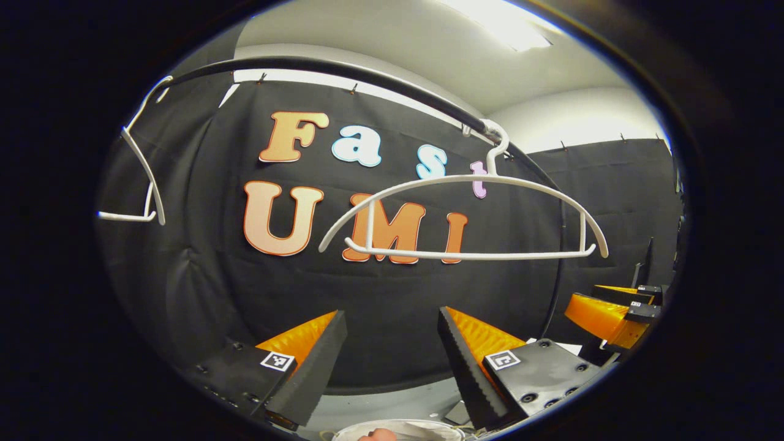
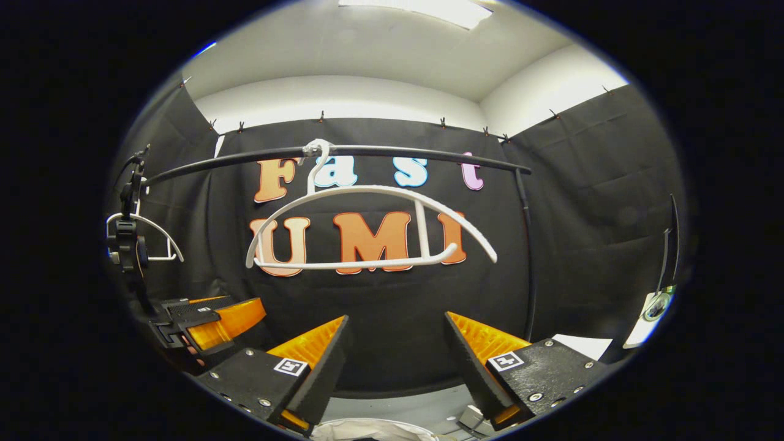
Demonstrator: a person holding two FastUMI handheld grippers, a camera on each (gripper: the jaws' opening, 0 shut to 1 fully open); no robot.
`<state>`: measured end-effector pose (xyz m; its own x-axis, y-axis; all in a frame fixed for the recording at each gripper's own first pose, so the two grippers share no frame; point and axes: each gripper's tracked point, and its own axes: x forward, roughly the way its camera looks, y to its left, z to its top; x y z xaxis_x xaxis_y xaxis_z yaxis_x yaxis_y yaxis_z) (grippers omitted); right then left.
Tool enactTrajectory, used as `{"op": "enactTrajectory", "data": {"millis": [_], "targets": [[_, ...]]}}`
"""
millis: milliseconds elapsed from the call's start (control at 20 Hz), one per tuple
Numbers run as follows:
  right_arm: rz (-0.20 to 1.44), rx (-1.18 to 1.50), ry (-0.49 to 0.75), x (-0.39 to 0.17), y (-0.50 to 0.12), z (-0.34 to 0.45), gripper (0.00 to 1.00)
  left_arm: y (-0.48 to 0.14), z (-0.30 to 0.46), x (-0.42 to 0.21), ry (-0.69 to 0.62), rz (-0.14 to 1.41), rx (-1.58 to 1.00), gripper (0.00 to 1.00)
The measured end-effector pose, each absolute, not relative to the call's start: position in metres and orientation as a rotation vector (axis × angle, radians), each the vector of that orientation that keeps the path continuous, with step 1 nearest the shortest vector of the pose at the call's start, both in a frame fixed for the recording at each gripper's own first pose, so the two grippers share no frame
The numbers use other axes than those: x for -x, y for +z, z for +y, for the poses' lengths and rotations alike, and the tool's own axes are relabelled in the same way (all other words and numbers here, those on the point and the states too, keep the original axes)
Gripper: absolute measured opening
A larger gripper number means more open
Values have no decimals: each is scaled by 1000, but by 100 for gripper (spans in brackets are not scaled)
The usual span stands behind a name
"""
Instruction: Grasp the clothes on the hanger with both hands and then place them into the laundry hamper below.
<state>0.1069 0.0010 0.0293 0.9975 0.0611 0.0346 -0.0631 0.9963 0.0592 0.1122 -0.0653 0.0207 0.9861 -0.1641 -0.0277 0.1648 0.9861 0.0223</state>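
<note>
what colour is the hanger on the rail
White. The hanger hangs bare on the black rail, clearest in the right gripper view.

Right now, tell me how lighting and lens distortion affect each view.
Left gripper view: the ceiling light is blown out, and the fisheye bends the black rail into an arc; the white hanger stays sharp. Right gripper view: the ceiling light glares at the top edge, the rail bows gently, and the hanger is crisp against the dark cloth.

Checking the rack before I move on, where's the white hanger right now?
The white hanger hangs bare on the black rail, above and ahead of both open grippers.
</note>
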Motion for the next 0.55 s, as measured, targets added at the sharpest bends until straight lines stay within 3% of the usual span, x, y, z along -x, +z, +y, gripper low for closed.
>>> {"op": "enactTrajectory", "data": {"millis": [300, 550], "targets": [[-33, -56, 36, -108, 32, -7, 92, 21, -72, -115, -175, 17, -17, 94], [-20, -59, 33, -109, 27, -9, 92, 15, -76, -120, -188, 29, 5, 97]]}}
